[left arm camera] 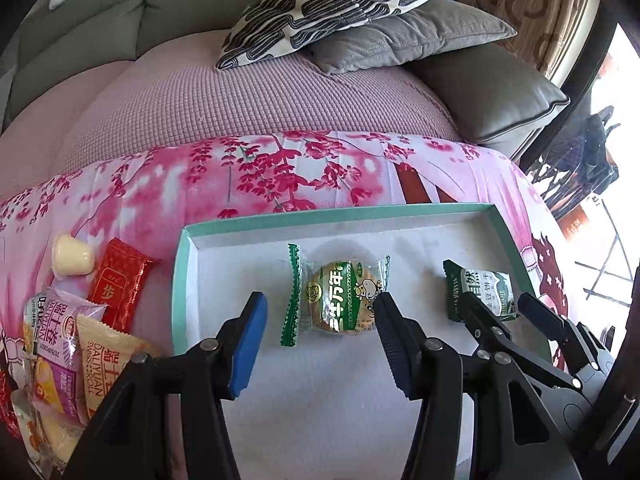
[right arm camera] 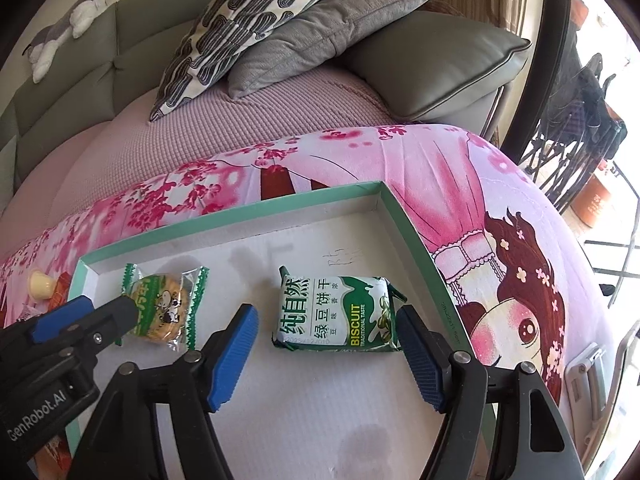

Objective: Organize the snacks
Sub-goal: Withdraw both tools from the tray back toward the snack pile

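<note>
Snacks are lying in two groups: a loose heap on the pink floral cloth [left arm camera: 132, 184] at the far left, and two packs inside the mint-rimmed tray [left arm camera: 340, 214] to its right. In the heap, a pale jelly cup [left arm camera: 73, 256] is sitting just beside a red packet [left arm camera: 118, 286], with the Swiss roll packs [left arm camera: 64, 344] overlapping one another below them. Moving right into the tray, a round biscuit [left arm camera: 340, 300] in a clear wrapper with green crimped ends is resting on the white floor. The left tongs [left arm camera: 320, 334] are standing wide over it, one blue pad to its left and apart from it, the other at its right edge; whether that one is touching cannot be told. Further right, the green pack [right arm camera: 338, 312], marked BISCUIT, is lying flat near the tray's right wall. The right tongs [right arm camera: 326, 342] are spreading wide around it, gripping nothing: the left pad is clear of the pack, and the right pad is sitting close against its right end. Behind the cloth, a patterned pillow [right arm camera: 248, 20] is leaning on a grey cushion [right arm camera: 320, 28].
</note>
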`<state>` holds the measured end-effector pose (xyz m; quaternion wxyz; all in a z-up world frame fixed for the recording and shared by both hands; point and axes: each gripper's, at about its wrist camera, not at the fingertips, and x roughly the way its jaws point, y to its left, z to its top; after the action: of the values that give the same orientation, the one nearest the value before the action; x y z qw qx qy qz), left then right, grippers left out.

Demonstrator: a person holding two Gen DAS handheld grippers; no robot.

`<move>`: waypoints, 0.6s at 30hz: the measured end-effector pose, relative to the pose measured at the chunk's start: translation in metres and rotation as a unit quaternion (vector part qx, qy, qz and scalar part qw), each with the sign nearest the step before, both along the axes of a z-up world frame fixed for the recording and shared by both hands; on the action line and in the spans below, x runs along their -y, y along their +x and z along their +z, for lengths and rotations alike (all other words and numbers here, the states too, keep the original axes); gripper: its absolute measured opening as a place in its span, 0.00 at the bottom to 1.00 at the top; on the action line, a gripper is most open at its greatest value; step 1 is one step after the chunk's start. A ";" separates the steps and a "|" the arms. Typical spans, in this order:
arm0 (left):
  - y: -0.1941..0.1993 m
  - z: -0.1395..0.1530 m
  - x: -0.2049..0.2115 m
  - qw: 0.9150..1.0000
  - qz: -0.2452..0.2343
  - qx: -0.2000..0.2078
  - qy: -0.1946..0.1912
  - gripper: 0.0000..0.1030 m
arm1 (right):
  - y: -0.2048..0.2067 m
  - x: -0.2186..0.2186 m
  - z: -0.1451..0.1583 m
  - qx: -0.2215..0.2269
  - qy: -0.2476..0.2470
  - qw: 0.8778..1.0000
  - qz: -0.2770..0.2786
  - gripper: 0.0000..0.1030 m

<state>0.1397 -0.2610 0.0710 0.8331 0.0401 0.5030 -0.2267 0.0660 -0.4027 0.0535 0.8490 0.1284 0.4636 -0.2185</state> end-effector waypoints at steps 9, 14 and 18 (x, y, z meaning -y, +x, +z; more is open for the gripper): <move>-0.031 0.030 -0.060 0.997 0.065 0.037 -0.029 0.63 | -0.035 -0.033 0.013 0.015 -0.010 1.000 -0.008 0.80; -0.051 0.026 -0.096 0.995 0.090 0.049 -0.015 0.64 | -0.052 -0.057 0.016 0.020 -0.003 1.000 0.003 0.80; -0.062 0.016 -0.126 0.992 0.111 0.043 -0.028 0.70 | -0.061 -0.072 0.017 0.025 0.002 1.000 0.001 0.80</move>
<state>0.0779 -0.1350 0.0873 0.8749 -0.0293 0.4613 -0.1446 0.0045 -0.3305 0.0710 0.8604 0.1355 0.4426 -0.2134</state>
